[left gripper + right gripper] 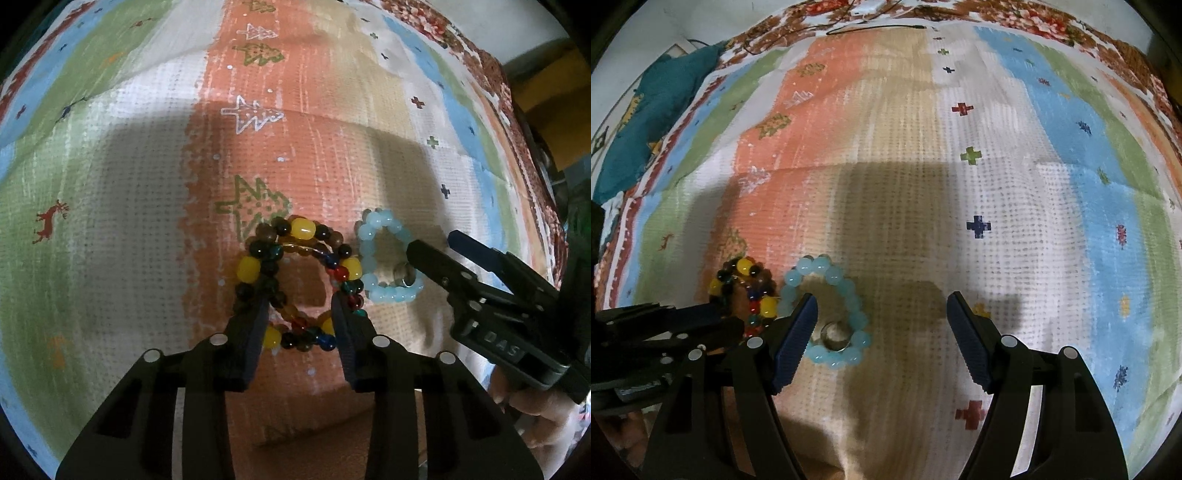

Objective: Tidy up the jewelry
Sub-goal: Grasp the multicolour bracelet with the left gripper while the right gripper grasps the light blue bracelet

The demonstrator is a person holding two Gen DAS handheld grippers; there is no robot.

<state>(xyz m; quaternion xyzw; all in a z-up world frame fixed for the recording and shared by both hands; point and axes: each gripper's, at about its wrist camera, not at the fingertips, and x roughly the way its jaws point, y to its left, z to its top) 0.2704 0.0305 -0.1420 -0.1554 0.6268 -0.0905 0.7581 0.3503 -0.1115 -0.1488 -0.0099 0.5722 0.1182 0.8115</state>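
A striped cloth (997,192) printed with crosses, trees and a deer covers the whole surface. Two grippers work over it: the left gripper (299,314), jaws parted, straddles a pile of multicoloured bead bracelets (295,280), its fingers resting on the pile's two sides without clear clamping; the right gripper (882,325), embossed "DAS" on its body, stands wide open, holding nothing. One pale blue bead bracelet (827,314) lies just beside the pile, touching it. One silver ring (833,338) lies inside the blue loop, beside the right gripper's left finger.
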